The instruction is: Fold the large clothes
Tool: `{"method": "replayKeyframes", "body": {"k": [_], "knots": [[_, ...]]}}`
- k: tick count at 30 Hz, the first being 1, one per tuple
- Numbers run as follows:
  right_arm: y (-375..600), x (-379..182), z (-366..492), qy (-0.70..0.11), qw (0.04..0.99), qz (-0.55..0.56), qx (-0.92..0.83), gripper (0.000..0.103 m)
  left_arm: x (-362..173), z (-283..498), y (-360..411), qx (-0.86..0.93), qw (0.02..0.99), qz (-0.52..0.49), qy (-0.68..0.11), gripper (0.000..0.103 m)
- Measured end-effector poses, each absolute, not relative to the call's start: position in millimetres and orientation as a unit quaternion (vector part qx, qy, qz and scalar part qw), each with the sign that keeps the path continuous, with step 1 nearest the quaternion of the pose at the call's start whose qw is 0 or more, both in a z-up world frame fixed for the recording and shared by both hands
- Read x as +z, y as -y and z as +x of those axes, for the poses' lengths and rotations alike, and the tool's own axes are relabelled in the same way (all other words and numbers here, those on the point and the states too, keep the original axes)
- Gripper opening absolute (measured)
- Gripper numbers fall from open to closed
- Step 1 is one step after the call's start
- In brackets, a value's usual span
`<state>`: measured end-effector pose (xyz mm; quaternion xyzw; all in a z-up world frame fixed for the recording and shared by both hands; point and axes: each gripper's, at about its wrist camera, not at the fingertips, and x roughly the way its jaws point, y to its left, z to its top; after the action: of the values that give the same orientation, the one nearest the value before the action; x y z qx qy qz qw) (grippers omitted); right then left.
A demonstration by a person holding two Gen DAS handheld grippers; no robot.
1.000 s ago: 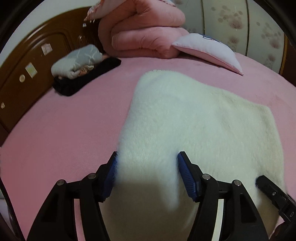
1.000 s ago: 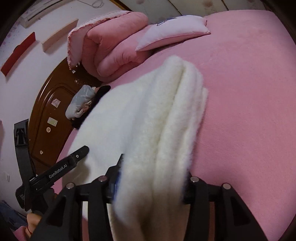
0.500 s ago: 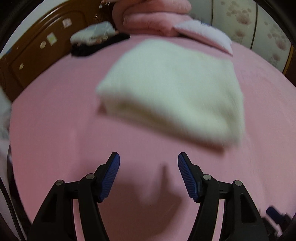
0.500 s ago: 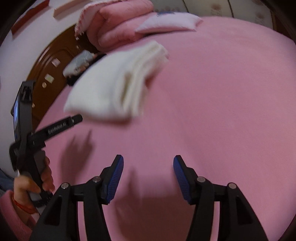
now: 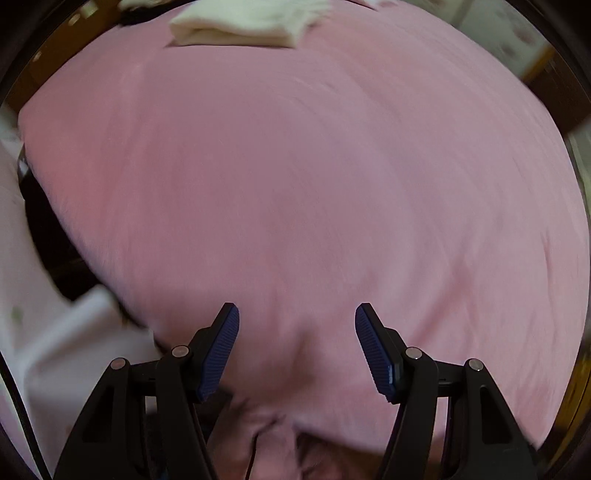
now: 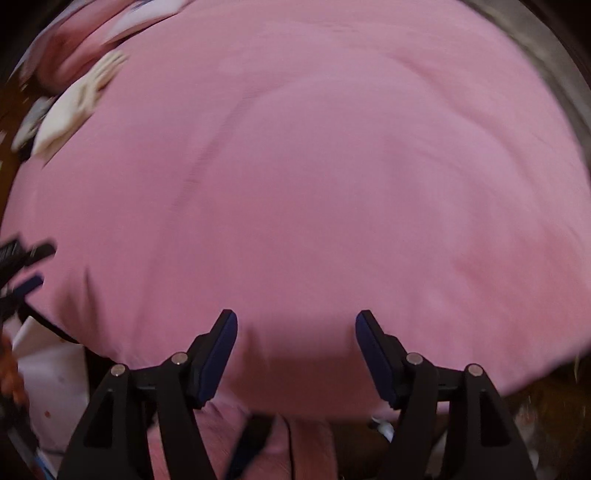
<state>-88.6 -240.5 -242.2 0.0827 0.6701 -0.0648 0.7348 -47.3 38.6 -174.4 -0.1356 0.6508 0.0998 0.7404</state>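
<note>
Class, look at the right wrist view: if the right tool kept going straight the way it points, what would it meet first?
Most likely the pink bed cover. The right tool has opening jaws with nothing between them, and only bare cover lies ahead. The folded white garment lies far off to the side. Blur leaves depth uncertain.

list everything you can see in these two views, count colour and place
folded garment: one, white and fluffy, lying at the far end of the bed
bed cover: one, pink, fills most of both views
pillow and bedding: blurred pink and pale shapes at the head of the bed, count unclear
floor beside the bed: pale, lower left, blurred
left gripper: one, black with blue pads, jaws apart with nothing between them, over the near edge of the bed
right gripper: one, black with blue pads, jaws opening, nothing between them, also over the near edge
</note>
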Motion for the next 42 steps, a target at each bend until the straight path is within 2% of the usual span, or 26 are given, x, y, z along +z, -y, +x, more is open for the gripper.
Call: {"method": "replayKeyframes", "body": {"k": [7,10,12,13,14,16,19,21,29,31,39,41,42], "knots": [[290,-161,-133,-0.622,0.766,0.129,-0.095,0.067,-104,-74,44,0.028,0.752,0.047,-0.657,0.064],[295,-126,-133,-0.613,0.773,0.145,-0.068,0.068,-67,-76,67,-0.016,0.76,0.062,-0.646,0.064],[288,-104,-122,-0.607,0.78,0.143,-0.042,0.076,-35,-76,79,-0.037,0.772,0.067,-0.631,0.064],[286,-94,-118,-0.605,0.783,0.14,-0.03,0.085,-24,-73,85,-0.044,0.777,0.066,-0.625,0.064],[284,-80,-114,-0.603,0.787,0.133,-0.016,0.089,-8,-72,87,-0.05,0.784,0.06,-0.616,0.064],[280,-57,-111,-0.598,0.792,0.122,-0.011,0.09,22,-67,87,-0.058,0.798,0.052,-0.598,0.065],[269,-31,-109,-0.593,0.798,0.102,-0.013,0.09,56,-72,93,-0.058,0.817,0.045,-0.572,0.076],[261,-15,-115,-0.584,0.805,0.099,-0.001,0.09,71,-82,94,-0.058,0.828,0.025,-0.557,0.077],[240,-12,-134,-0.586,0.804,0.098,-0.013,0.095,76,-120,93,-0.041,0.827,0.003,-0.56,0.078],[238,-16,-132,-0.595,0.798,0.1,-0.011,0.095,73,-121,94,-0.036,0.826,0.013,-0.562,0.083],[243,-13,-127,-0.574,0.812,0.098,-0.035,0.096,66,-117,95,-0.037,0.821,0.017,-0.57,0.092],[243,-13,-124,-0.573,0.814,0.091,-0.036,0.101,67,-114,95,-0.034,0.823,0.014,-0.566,0.1],[243,-13,-122,-0.573,0.814,0.088,-0.037,0.102,68,-113,95,-0.033,0.825,0.013,-0.565,0.1]]}}
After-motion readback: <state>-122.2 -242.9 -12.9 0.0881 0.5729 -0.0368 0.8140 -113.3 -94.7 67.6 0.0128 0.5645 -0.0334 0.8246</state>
